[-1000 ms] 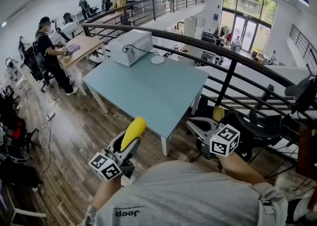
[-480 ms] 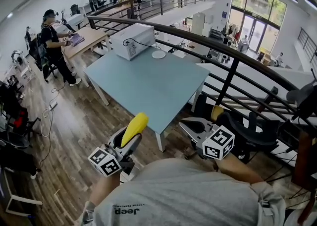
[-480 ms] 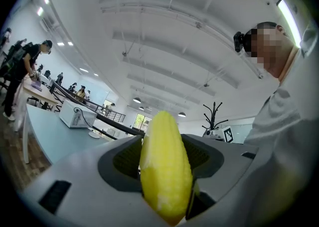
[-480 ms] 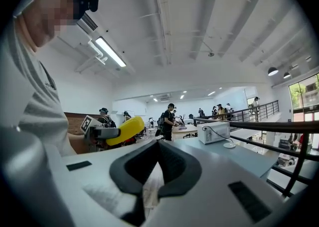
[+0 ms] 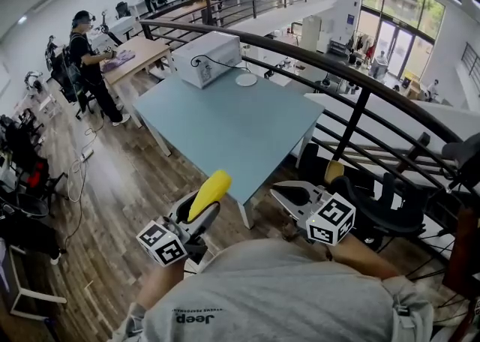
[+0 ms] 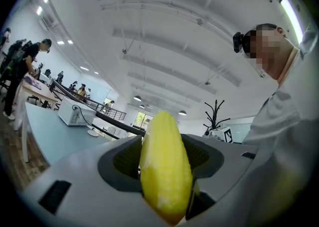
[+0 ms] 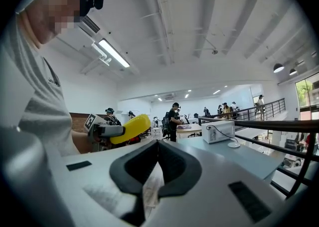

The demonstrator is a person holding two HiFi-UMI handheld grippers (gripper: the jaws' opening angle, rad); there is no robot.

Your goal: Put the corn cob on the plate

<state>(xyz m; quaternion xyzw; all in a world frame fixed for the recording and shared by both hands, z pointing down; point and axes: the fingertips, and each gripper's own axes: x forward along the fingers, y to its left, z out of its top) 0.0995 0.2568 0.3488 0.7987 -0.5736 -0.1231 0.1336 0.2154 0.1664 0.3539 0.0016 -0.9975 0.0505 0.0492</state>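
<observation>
A yellow corn cob [image 5: 210, 192] sticks out forward from my left gripper [image 5: 196, 217], which is shut on it and held level, short of the near corner of the light blue table [image 5: 232, 127]. In the left gripper view the corn cob [image 6: 165, 171] fills the space between the jaws. A small white plate [image 5: 246, 79] lies at the table's far edge, beside a white box appliance [image 5: 206, 57]. My right gripper [image 5: 289, 195] hangs to the right of the corner, shut and with nothing in it. The right gripper view shows the corn cob [image 7: 130, 127] off to the left.
A dark metal railing [image 5: 352, 82] runs along the table's far and right sides, with a drop beyond it. A black office chair [image 5: 390, 209] stands at the right. A wooden desk [image 5: 139, 59] with people near it is at the far left. Wooden floor [image 5: 112, 198] lies left of the table.
The view has drawn closer to the table. My left gripper has shifted a little forward and to the right with the corn cob. The right gripper has hardly moved.
</observation>
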